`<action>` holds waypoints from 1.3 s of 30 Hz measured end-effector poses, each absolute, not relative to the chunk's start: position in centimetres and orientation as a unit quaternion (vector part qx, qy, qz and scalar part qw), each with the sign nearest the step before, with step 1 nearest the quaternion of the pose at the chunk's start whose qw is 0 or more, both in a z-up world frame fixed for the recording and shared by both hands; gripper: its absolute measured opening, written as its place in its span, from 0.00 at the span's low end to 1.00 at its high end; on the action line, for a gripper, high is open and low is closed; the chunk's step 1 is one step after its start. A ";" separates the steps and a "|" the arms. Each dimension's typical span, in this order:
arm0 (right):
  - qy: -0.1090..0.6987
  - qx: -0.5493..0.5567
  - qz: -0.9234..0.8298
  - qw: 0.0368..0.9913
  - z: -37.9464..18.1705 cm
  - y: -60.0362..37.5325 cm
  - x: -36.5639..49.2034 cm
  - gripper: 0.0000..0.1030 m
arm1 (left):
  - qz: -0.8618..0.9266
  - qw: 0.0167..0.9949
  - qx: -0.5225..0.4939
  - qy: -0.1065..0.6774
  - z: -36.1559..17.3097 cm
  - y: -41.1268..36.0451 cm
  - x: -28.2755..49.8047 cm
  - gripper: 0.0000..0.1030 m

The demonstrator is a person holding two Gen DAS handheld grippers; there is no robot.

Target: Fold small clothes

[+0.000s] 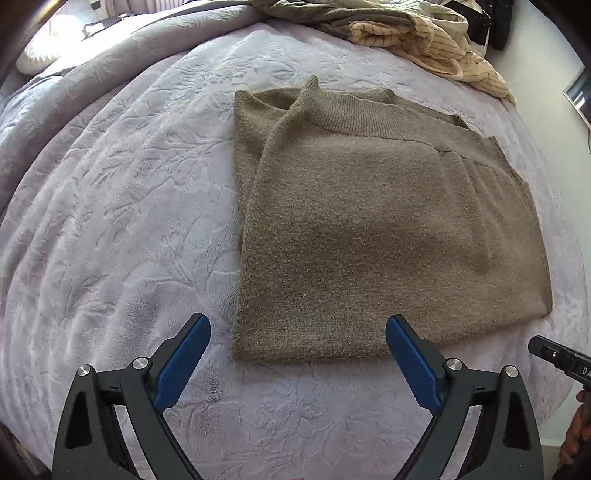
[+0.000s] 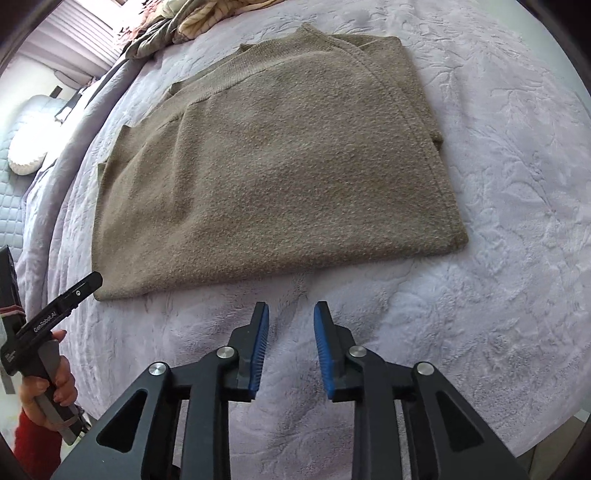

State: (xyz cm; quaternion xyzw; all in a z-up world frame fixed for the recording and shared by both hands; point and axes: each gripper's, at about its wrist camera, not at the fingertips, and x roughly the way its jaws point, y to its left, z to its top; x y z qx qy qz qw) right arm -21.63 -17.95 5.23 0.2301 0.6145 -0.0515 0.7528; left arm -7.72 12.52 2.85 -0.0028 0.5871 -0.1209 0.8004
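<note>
A brown knitted sweater [image 1: 369, 229] lies flat on the bed, its sides folded in and its ribbed collar at the far end; it also shows in the right wrist view [image 2: 280, 162]. My left gripper [image 1: 297, 328] is wide open and empty, just above the sweater's near hem. My right gripper [image 2: 291, 314] is open with a narrower gap and empty, over the bedspread a little short of the near hem. The left gripper's body shows at the left edge of the right wrist view [image 2: 55, 317], held by a hand.
The bed is covered by a pale lilac embossed bedspread [image 1: 129, 221]. A heap of other clothes [image 1: 417, 33], cream striped and olive, lies at the far end of the bed. A white pillow [image 2: 26, 162] lies past the bed's left side.
</note>
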 end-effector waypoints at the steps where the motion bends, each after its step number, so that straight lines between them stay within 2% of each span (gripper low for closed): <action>1: 0.615 0.231 -0.049 0.752 5.2 -17.7 -21.6 0.35 | -0.122 0.800 -0.005 0.588 2.9 12.5 -7.7 0.93; 5: 0.618 0.236 -0.035 0.749 4.9 -16.6 -21.2 0.36 | -0.113 0.797 -0.006 0.594 2.9 12.9 -7.5 0.93; 9: 0.620 0.238 -0.019 0.748 4.8 -15.5 -20.9 0.50 | -0.107 0.790 -0.023 0.603 2.4 13.8 -6.9 0.93; 11: 0.620 0.238 -0.011 0.748 4.8 -15.0 -20.7 0.52 | -0.105 0.786 -0.034 0.608 2.1 14.2 -6.9 0.93; 13: 0.620 0.237 -0.004 0.748 4.8 -14.4 -20.4 0.60 | -0.108 0.786 -0.044 0.607 2.0 14.5 -6.9 0.93; 15: 0.620 0.239 0.005 0.748 4.7 -13.9 -20.2 0.65 | -0.107 0.785 -0.051 0.608 1.9 14.8 -6.9 0.99; 18: 0.619 0.246 0.020 0.746 4.5 -12.8 -19.8 0.75 | -0.111 0.783 -0.064 0.608 2.0 15.3 -6.9 1.00; 33: 0.608 0.312 0.055 0.728 3.0 -10.1 -17.4 0.75 | -0.095 0.770 -0.064 0.628 1.1 17.2 -6.0 1.00; 39: 0.580 0.400 0.067 0.706 1.6 -10.1 -16.9 0.75 | -0.109 0.762 -0.128 0.625 1.3 19.0 -5.5 1.00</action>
